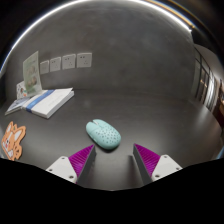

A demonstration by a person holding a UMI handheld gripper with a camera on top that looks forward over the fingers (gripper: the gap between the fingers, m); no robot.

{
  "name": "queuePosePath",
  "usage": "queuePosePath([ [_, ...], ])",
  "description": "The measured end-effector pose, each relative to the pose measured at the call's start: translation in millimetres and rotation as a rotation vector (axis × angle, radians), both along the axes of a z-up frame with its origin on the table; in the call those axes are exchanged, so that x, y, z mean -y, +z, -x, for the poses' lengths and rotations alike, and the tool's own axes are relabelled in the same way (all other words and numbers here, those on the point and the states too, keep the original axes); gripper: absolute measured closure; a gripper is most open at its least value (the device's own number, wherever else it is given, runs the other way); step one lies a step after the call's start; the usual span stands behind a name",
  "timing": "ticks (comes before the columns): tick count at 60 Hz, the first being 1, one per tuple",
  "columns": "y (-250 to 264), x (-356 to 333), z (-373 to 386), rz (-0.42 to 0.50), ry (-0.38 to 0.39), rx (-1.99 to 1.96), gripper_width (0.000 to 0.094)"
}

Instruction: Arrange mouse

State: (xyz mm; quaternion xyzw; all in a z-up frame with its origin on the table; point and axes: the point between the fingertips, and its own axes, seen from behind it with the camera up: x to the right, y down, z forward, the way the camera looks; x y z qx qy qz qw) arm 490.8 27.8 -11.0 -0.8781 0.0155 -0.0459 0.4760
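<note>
A pale mint-green mouse (103, 133) with small dark speckles lies on the grey tabletop (140, 95), just ahead of my fingers and a little toward the left one. My gripper (114, 157) is open, its two magenta pads (82, 158) set wide apart. The mouse's near end reaches the line of the left fingertip, but nothing is between the pads and neither pad touches it.
An open book or stack of papers (42, 101) lies to the far left. An orange cartoon figure (12, 140) lies at the near left. A standing card (32, 68) and several paper sheets (68, 62) are at the back left. A dark upright object (205, 75) is at the right.
</note>
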Motion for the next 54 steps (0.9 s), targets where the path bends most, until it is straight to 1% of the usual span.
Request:
queuePosePath([
  [4, -0.5, -18.2, 0.6, 0.006, -0.019, -0.016, 0.0135],
  [15, -0.5, -58.6, -2.8, 0.026, -0.031, -0.035, 0.0135],
  [21, -2.5, -78.9, -2.8, 0.035, -0.052, -0.07, 0.0163],
  [22, -2.8, -80.7, -1.3, 0.04, -0.056, -0.086, 0.012],
  [23, -2.6, -81.6, -1.6, 0.041, -0.065, -0.097, 0.0201],
  [24, -1.5, -84.1, -3.1, 0.036, -0.074, -0.101, 0.0179],
  [28, -2.1, -88.7, -6.5, 0.038, -0.1, -0.092, 0.0399],
  [34, -4.1, -89.2, -6.6, 0.033, -0.158, -0.097, 0.0435],
  [41, 3.7, -79.2, -15.2, 0.046, -0.259, -0.126, 0.0507],
  [44, 25.9, -74.2, -15.5, -0.001, -0.273, -0.068, 0.0536],
  [45, 36.5, -70.9, -17.0, -0.018, -0.279, -0.051, 0.0486],
  [46, 45.8, -68.0, -15.0, -0.033, -0.286, -0.039, 0.0551],
  [48, 67.9, -62.3, -7.3, -0.072, -0.293, -0.029, 0.0559],
  [54, 141.2, -44.4, 41.4, -0.218, -0.272, -0.017, 0.0562],
])
